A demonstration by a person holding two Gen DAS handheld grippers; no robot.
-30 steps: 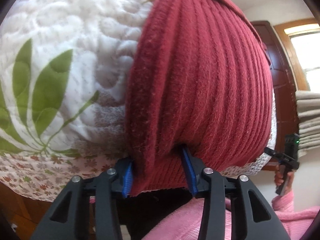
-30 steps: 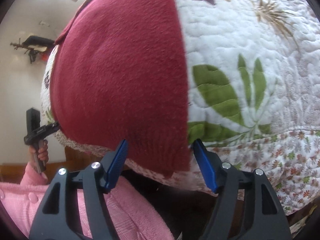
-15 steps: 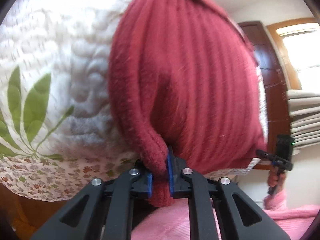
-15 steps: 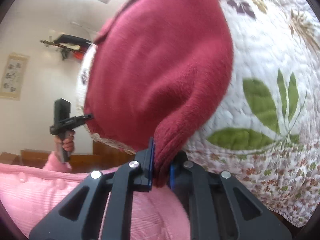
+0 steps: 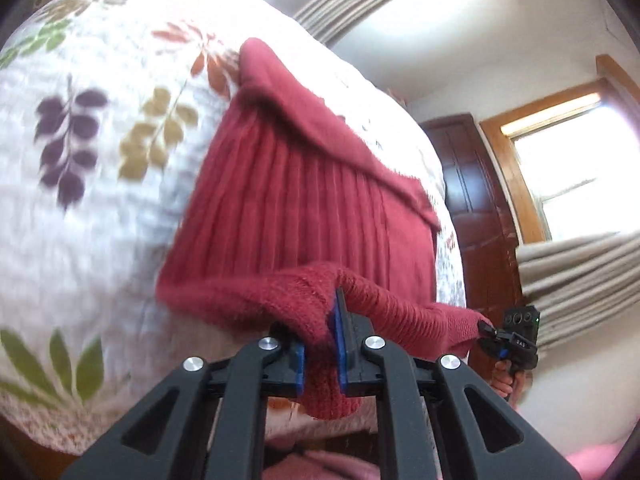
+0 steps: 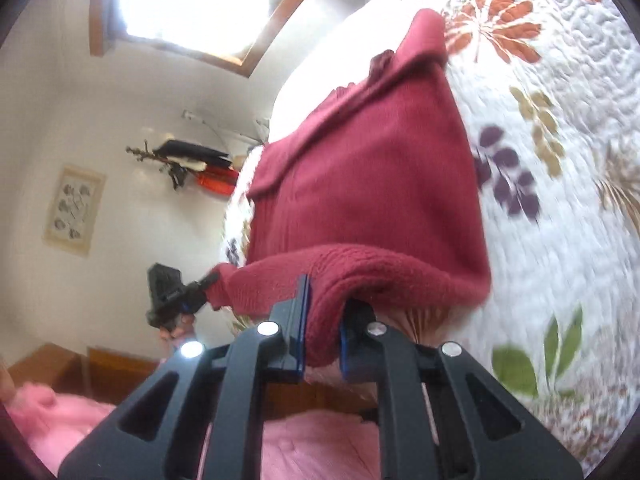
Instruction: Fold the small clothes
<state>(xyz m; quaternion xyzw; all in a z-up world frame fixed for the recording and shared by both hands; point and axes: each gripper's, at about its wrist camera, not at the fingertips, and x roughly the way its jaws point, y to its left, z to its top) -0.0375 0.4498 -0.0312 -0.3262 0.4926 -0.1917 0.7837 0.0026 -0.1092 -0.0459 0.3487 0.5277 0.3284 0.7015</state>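
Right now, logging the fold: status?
Left gripper and right gripper shut on red sweater. Near hem lifted off quilt. Nothing in the way.

Right gripper (image 6: 323,324): clamped on the near hem of the garment (image 6: 372,184), fabric bunched between blue pads (image 6: 302,320).
Left gripper (image 6: 206,282): at the left, pinching the hem's other corner.
Garment: dark red knit, near edge lifted, the rest lying on the quilt (image 6: 560,160).
Sleeve (image 6: 52,420): pink, at the bottom left.

A home bedroom — leaf-print quilted bedspread (image 5: 100,208), wooden door (image 5: 476,208), curtained window (image 5: 576,168), framed wall print (image 6: 74,210).
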